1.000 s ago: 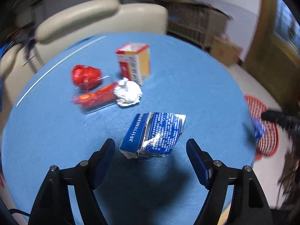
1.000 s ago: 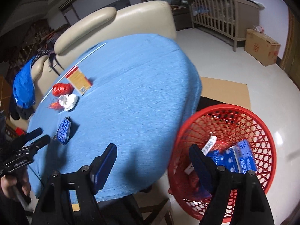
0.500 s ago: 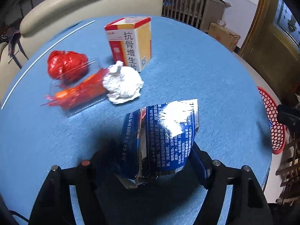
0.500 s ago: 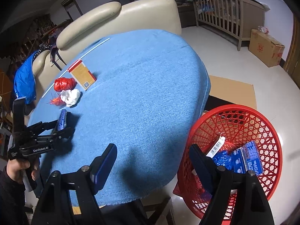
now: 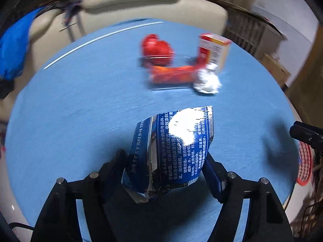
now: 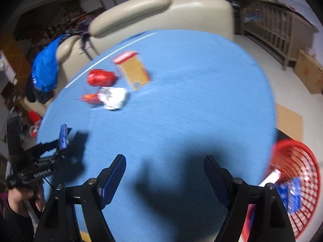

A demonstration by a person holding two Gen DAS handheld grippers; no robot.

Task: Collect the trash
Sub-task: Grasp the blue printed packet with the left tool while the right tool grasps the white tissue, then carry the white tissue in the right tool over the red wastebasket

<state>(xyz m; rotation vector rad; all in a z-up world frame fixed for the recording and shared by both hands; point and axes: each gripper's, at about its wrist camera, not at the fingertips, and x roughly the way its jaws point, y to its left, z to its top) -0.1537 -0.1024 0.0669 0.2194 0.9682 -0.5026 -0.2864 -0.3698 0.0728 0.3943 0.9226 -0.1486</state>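
Your left gripper (image 5: 165,167) pinches a crushed blue carton (image 5: 169,151) between its fingers, lifted just above the blue table (image 5: 80,104). Farther back on the table lie a red wrapper ball (image 5: 156,48), an orange-red packet (image 5: 171,75), a foil wad (image 5: 207,80) and an upright box (image 5: 214,51), close together. Your right gripper (image 6: 164,175) hovers spread wide and empty over the table's near edge. The red basket (image 6: 298,173) sits on the floor at right, already holding some blue packaging. One piece is in hand; four remain.
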